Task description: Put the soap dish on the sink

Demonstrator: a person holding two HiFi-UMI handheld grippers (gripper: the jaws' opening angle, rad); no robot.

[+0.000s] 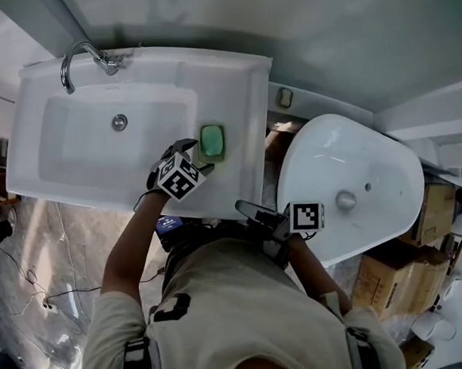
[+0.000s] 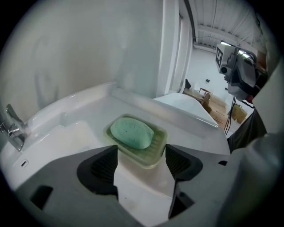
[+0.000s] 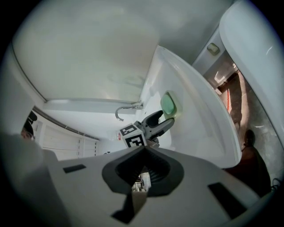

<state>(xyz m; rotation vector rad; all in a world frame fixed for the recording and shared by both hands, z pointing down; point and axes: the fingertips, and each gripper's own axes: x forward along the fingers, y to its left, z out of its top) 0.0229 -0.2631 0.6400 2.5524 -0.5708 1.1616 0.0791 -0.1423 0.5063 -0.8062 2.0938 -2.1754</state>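
A pale green soap dish (image 1: pixel 212 142) with a teal bar of soap (image 2: pixel 132 133) in it rests on the right ledge of the white sink (image 1: pixel 235 84). My left gripper (image 1: pixel 199 156) hovers just in front of the dish, pointing down at it. In the left gripper view the left gripper (image 2: pixel 142 155) is open: its dark pads stand on either side of the dish's near edge and do not press on it. My right gripper (image 1: pixel 245 209) is held back near the person's waist, right of the sink's front edge. Its jaws meet at the tips with nothing between them.
A chrome faucet (image 1: pixel 78 56) stands at the sink's far left corner, above the drain (image 1: pixel 119 122). A second white basin (image 1: pixel 350 178) lies to the right, with cardboard boxes (image 1: pixel 390 279) beside it. Cables trail on the marbled floor (image 1: pixel 54 257) at the left.
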